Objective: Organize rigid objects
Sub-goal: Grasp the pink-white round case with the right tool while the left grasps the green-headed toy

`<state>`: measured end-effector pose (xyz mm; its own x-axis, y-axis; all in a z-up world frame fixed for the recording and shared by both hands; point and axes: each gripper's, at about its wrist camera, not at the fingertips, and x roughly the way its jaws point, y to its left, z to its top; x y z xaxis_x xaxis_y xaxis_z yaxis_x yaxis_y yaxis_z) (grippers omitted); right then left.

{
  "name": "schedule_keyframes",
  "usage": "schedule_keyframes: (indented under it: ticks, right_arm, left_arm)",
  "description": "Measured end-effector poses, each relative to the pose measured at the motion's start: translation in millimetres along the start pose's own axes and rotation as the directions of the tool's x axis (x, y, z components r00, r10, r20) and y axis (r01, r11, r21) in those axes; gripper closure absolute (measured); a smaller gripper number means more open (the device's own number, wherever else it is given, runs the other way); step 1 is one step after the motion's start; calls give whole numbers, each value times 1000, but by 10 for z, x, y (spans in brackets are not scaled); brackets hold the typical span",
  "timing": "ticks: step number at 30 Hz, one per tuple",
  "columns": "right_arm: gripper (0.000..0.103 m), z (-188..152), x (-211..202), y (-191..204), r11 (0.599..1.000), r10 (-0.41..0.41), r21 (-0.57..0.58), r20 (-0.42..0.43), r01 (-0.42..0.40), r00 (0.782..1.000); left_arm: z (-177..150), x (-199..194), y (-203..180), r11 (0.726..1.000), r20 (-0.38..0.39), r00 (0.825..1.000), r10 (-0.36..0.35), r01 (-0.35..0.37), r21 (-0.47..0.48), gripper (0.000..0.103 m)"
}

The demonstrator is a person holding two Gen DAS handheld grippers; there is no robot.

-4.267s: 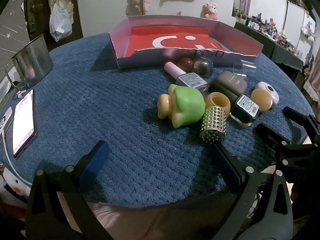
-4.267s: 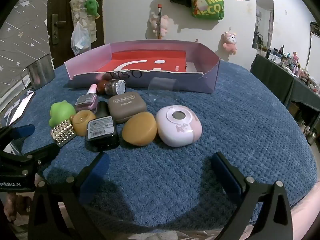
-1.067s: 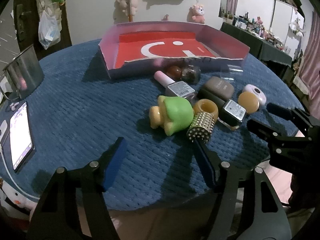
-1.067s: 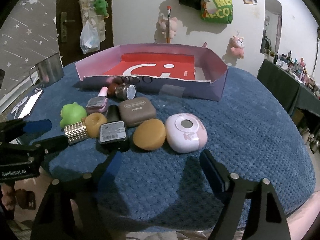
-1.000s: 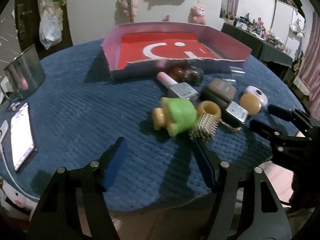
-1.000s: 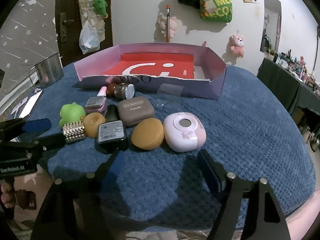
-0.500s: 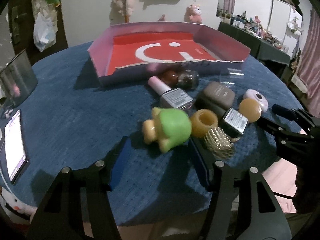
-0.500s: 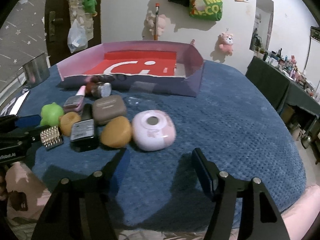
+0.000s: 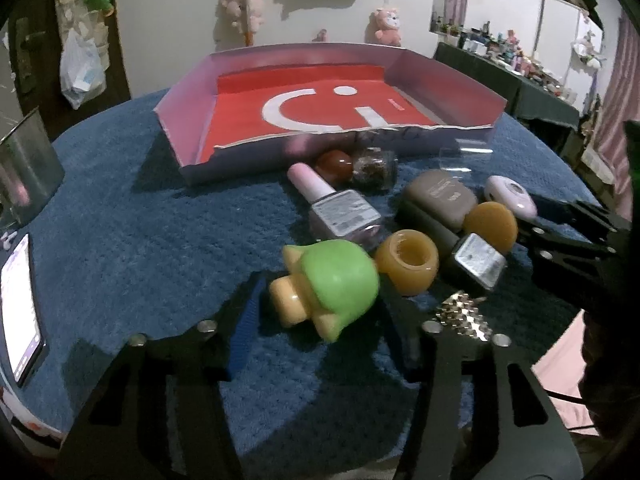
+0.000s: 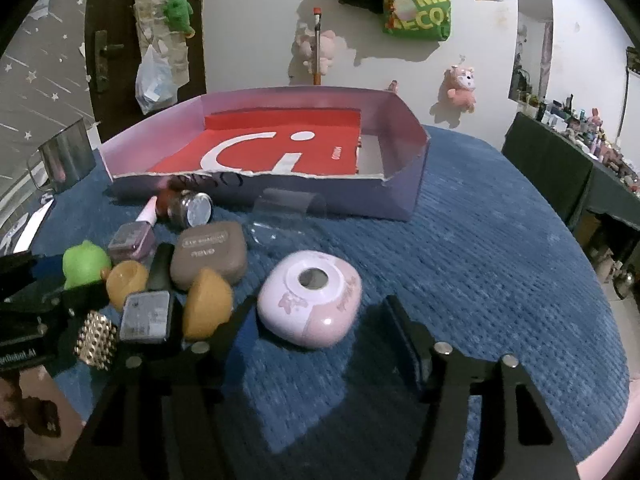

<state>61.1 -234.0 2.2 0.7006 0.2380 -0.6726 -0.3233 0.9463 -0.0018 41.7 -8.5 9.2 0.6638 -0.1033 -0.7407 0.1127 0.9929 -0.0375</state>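
A green frog toy (image 9: 332, 284) lies on the blue cloth between the fingers of my left gripper (image 9: 320, 320). Its jaws are closing, with small gaps still showing at the pads. My right gripper (image 10: 318, 328) straddles the near side of a pink round case (image 10: 310, 300). Those jaws are closing too and do not touch the case. An orange ring (image 9: 406, 260), a gold studded cylinder (image 9: 464, 316), a labelled dark bottle (image 9: 476, 260), an orange dome (image 10: 208, 304), a taupe compact (image 10: 208, 256) and a nail polish bottle (image 9: 340, 212) are clustered alongside.
A shallow pink box (image 9: 188, 160) with a red floor stands behind the cluster. A clear plastic piece (image 10: 286, 204) leans at its front wall. A lit phone (image 9: 18, 308) and a metal mug (image 9: 24, 176) sit at the far left. The round table's edge runs just below both grippers.
Both grippers have moved forward and their jaws have narrowed. The frog toy now lies between the left fingers, and the pink case is at the right fingers. The studded cylinder now lies outside the left gripper's right finger.
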Motion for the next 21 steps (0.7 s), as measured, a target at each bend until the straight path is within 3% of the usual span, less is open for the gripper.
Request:
schedule_keyframes:
  ticks: [21]
  right_arm:
    - [52, 241, -251, 102, 999, 52, -9, 72, -51, 996]
  left_arm:
    - [137, -213, 22, 1000, 76, 997, 5, -6, 14, 55]
